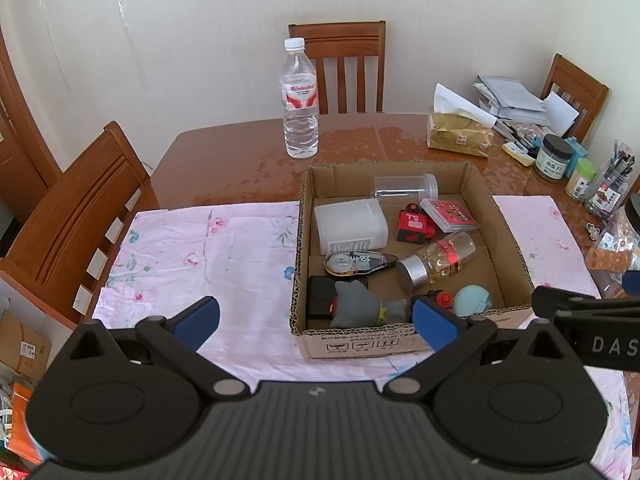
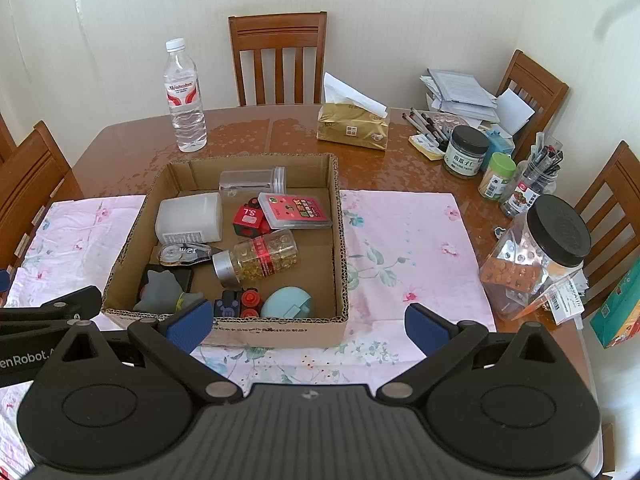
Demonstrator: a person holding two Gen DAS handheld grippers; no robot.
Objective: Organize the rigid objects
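Left gripper: the left gripper (image 1: 316, 322) is held with its blue-padded fingers spread wide and nothing between them; it hangs above the pink cloth (image 1: 192, 256) at the near left corner of the box.
Right gripper: the right gripper (image 2: 308, 326) is likewise spread wide and empty, held over the near edge of the box and the cloth to its right.
Box: a shallow cardboard box (image 2: 340, 216) is seen resting on the flowered cloth, on a brown wooden table (image 2: 248, 136).
Box contents, far side: a clear plastic jar (image 2: 256, 179) is lying on its side; a white plastic container (image 2: 190, 216), a red and black toy (image 2: 250, 220) and a red card case (image 2: 296, 210) are laid near it.
Box contents, middle: a correction tape (image 2: 182, 254) and a capsule bottle (image 2: 260, 258) with a silver cap are lying flat.
Box contents, near side: a grey shark toy (image 2: 164, 290), a small black and red toy (image 2: 240, 304) and a pale blue round case (image 2: 288, 302) are lined along the near wall.
Outside the box: a water bottle (image 2: 184, 96) is standing upright beyond the far left corner; a gold tissue pack (image 2: 354, 128) is lying further right.
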